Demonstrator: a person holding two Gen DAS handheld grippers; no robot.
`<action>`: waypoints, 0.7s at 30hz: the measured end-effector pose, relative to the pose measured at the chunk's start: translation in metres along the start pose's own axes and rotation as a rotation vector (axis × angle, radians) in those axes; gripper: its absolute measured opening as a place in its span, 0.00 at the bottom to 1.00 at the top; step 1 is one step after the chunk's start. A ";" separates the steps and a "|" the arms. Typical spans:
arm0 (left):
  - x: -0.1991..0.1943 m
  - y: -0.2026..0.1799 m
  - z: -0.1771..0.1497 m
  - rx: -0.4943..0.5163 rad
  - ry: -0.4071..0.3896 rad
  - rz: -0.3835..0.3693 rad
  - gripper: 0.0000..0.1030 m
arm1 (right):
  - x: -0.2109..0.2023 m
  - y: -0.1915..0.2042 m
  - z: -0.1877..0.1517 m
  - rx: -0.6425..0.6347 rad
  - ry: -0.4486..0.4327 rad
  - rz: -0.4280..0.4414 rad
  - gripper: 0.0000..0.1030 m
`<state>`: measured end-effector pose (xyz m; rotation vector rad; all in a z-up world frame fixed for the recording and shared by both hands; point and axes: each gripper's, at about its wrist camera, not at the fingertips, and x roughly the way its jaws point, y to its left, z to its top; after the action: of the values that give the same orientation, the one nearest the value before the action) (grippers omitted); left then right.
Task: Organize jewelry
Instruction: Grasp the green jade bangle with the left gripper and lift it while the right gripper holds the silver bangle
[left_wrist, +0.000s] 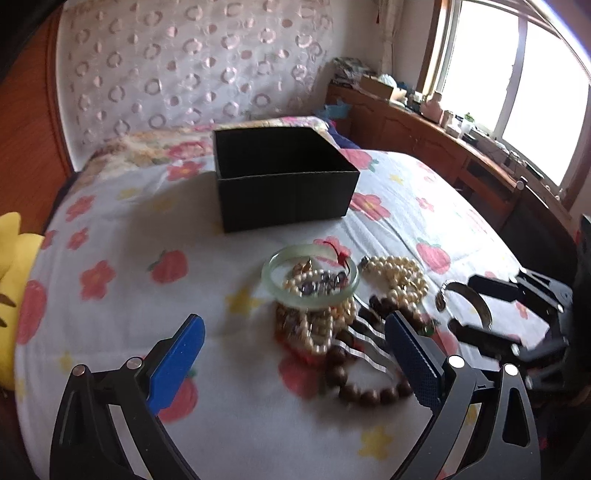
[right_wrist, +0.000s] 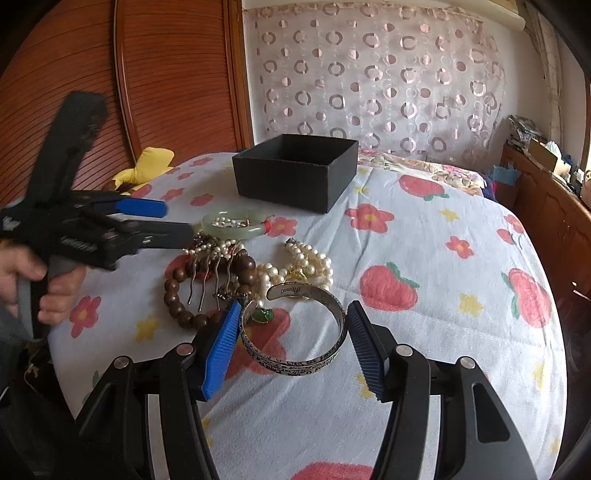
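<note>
Only the right wrist view shows the engraved silver cuff bangle (right_wrist: 295, 332) between the wide-spread fingers of the right gripper (right_wrist: 291, 321), its opening facing 11 o'clock. The left gripper (left_wrist: 295, 328), also wide and holding nothing, hovers over the wooden bead bracelet (left_wrist: 365, 387), while the black box (left_wrist: 284, 177) sits at 12 o'clock beyond the jade bangle (left_wrist: 310, 275).

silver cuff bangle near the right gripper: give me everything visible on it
The wide silver engraved cuff bangle is an open C-shaped metal band with dark lettering outside and script inside. It lies flat on the floral bedsheet, between the open right gripper fingers, not visibly clamped. A green pendant sits at its left edge.
</note>
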<state>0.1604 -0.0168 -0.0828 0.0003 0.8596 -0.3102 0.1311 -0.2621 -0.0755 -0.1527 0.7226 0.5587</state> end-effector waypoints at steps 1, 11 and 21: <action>0.003 -0.001 0.003 0.007 0.008 -0.003 0.91 | 0.000 0.000 0.000 0.001 0.001 0.000 0.60; 0.045 -0.001 0.033 0.021 0.126 -0.070 0.87 | -0.001 -0.001 0.000 0.018 -0.001 0.010 0.60; 0.059 -0.009 0.041 0.064 0.154 -0.052 0.67 | 0.000 0.000 -0.001 0.002 0.003 0.002 0.60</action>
<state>0.2251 -0.0461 -0.0990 0.0622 1.0033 -0.3899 0.1306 -0.2621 -0.0764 -0.1513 0.7266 0.5593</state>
